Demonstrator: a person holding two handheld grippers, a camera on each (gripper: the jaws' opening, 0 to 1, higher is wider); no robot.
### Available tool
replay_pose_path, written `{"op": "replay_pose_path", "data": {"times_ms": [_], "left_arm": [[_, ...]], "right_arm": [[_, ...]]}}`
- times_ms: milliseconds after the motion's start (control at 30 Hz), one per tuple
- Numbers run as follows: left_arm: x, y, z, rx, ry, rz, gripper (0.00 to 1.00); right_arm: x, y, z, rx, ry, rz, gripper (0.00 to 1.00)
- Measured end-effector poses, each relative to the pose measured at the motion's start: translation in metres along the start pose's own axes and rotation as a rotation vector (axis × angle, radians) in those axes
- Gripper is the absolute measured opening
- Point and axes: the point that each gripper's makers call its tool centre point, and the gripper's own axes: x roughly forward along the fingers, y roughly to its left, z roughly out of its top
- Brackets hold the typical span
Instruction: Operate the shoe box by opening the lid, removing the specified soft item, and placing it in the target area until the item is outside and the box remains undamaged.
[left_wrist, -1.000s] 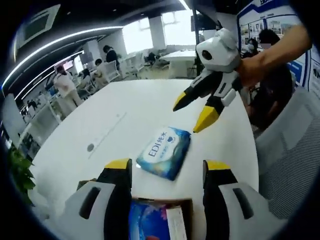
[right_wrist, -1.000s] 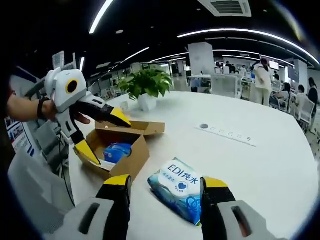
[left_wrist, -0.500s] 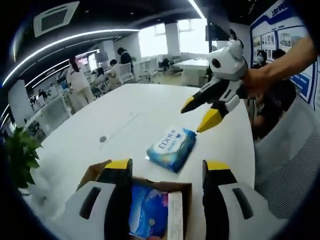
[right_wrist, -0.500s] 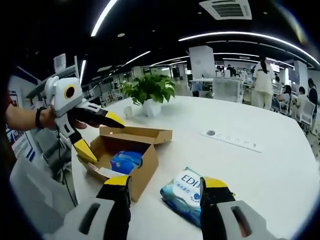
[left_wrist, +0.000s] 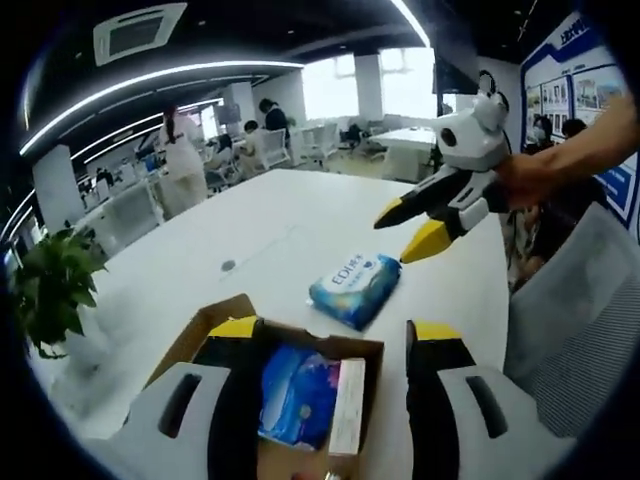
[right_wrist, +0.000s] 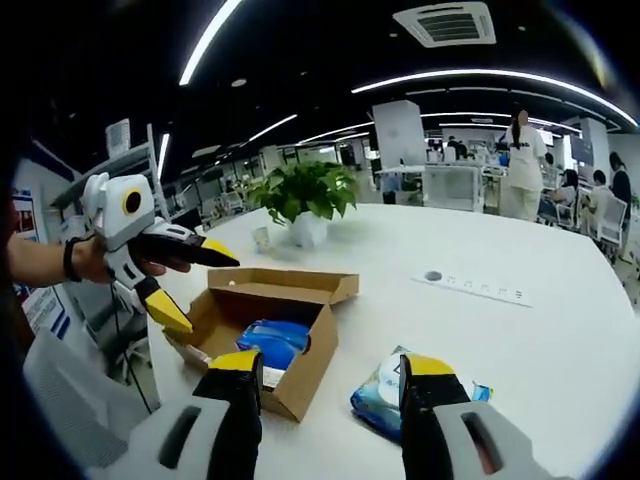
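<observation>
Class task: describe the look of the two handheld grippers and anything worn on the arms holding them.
Both the left gripper and right gripper have white rounded bodies and black jaws tipped yellow. A dark wristband sits on the arm holding the left one.

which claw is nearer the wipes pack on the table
Right. The right claw hangs just above the wipes pack, open. The left claw hovers over the open box, beside the pack.
</observation>
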Motion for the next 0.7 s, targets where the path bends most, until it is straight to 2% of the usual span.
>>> {"op": "replay_pose_path", "data": {"times_ms": [367,567,700], "left_arm": [[-0.008,-0.003,-0.018,-0.022,0.013,0.072,0.57],[-0.014,-0.009,-0.028,-0.086,0.000,0.103,0.57],[-0.018,-0.013,-0.040,-0.093,0.014,0.121,0.57]], "right_arm": [[-0.007,0.013,-0.007,0.029,-0.035,-0.029,0.52],[-0.006,0.021,-0.016,0.049,-0.045,-0.029,0.52],[-0.005,0.026,-0.023,0.065,-0.049,-0.030,0.53]]}}
